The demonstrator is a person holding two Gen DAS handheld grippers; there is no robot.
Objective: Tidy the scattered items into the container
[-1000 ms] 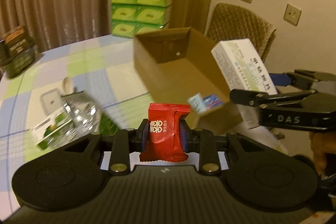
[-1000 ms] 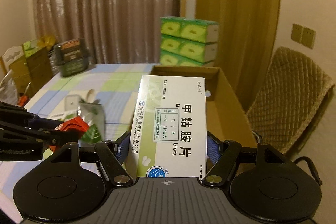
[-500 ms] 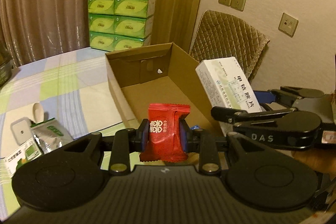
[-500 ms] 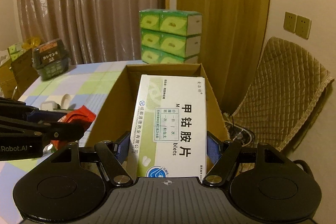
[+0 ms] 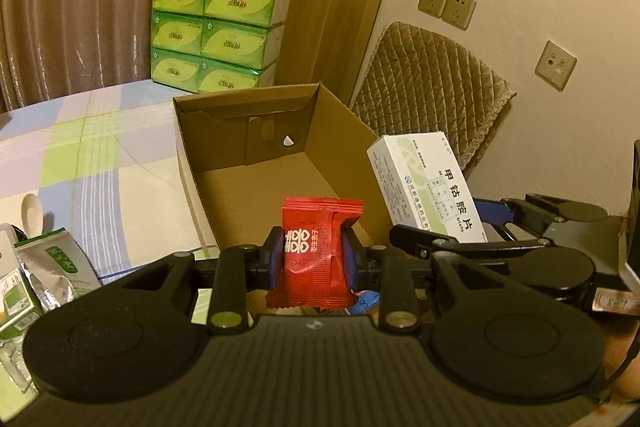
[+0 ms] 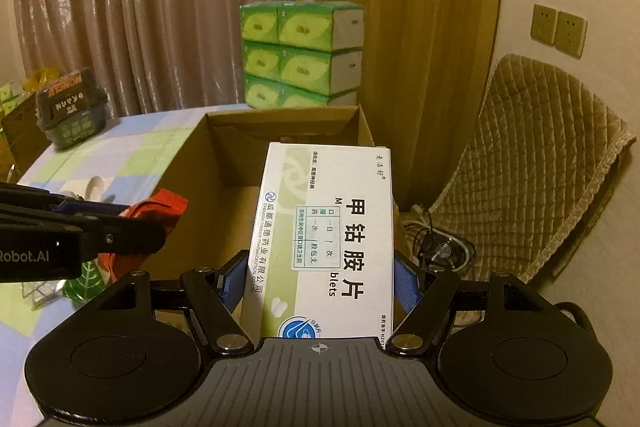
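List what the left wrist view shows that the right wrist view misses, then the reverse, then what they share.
Only the left wrist view: the square wall socket beside the chair, the foil pouch and pale spoon on the tablecloth.

Only the right wrist view: the dark tub near the curtain and the cables on the floor.

Both: the cardboard box, the green tissue packs, the quilted chair, the left gripper shut on the red sachet, and the right gripper shut on the white medicine box.
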